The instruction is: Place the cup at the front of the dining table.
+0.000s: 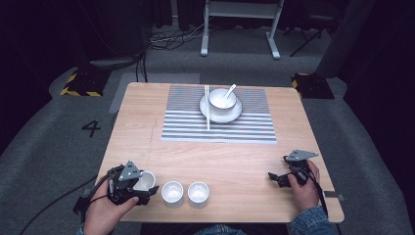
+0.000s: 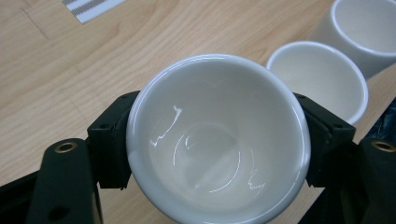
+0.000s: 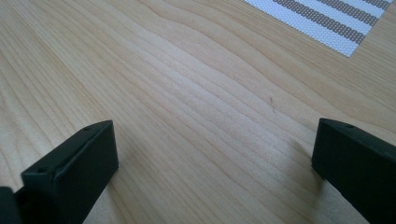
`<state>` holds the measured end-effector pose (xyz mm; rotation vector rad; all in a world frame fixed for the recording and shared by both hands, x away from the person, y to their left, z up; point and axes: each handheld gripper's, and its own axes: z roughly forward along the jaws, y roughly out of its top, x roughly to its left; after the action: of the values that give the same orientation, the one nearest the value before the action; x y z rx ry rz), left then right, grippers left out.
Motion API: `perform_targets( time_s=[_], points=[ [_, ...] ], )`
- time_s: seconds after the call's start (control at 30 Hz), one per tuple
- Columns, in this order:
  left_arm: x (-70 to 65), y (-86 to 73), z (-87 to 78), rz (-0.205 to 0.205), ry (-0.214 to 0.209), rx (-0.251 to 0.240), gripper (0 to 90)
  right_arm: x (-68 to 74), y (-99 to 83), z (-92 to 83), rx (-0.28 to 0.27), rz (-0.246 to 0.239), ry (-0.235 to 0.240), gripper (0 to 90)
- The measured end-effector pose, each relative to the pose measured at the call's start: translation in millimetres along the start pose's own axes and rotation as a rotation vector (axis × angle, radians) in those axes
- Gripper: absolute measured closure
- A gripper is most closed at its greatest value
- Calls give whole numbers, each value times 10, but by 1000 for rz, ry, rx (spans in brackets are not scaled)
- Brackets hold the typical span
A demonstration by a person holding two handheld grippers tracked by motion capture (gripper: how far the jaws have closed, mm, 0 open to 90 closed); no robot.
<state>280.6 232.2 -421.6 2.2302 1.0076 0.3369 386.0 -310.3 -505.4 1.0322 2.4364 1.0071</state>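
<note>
Pinching a glossy white cup, left tool tilts it; right tool spread.

white cup | glossy, empty, tilted | clamped in left tool | near table front-left edge

Each black tongs unit, left tongs and right tongs, carries a grey three-cornered top plate, brass-ringed screw holes, and a trailing black cable; denim sleeves are worn.
</note>
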Motion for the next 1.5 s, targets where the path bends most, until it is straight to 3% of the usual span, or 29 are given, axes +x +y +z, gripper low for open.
perform_targets(
  time_s=[0.13, 0.27, 0.4, 0.67, 1.1, 1.33, 1.5],
  points=[
    [22, 80, -24, 12, 14, -13, 265, 0, 0, 0, 0, 0, 0, 6],
    [106, 209, -74, 23, -11, -61, 265, 0, 0, 0, 0, 0, 0, 6],
    [172, 321, -88, 22, -6, -77, 265, 0, 0, 0, 0, 0, 0, 6],
    [277, 498, -34, 38, -8, -86, 265, 0, 0, 0, 0, 0, 0, 6],
    [470, 788, 74, 23, 9, -103, 265, 0, 0, 0, 0, 0, 0, 6],
    [553, 924, 140, 6, -3, -107, 265, 0, 0, 0, 0, 0, 0, 6],
    [610, 1030, 197, 24, 7, -123, 265, 0, 0, 0, 0, 0, 0, 6]
  ],
)
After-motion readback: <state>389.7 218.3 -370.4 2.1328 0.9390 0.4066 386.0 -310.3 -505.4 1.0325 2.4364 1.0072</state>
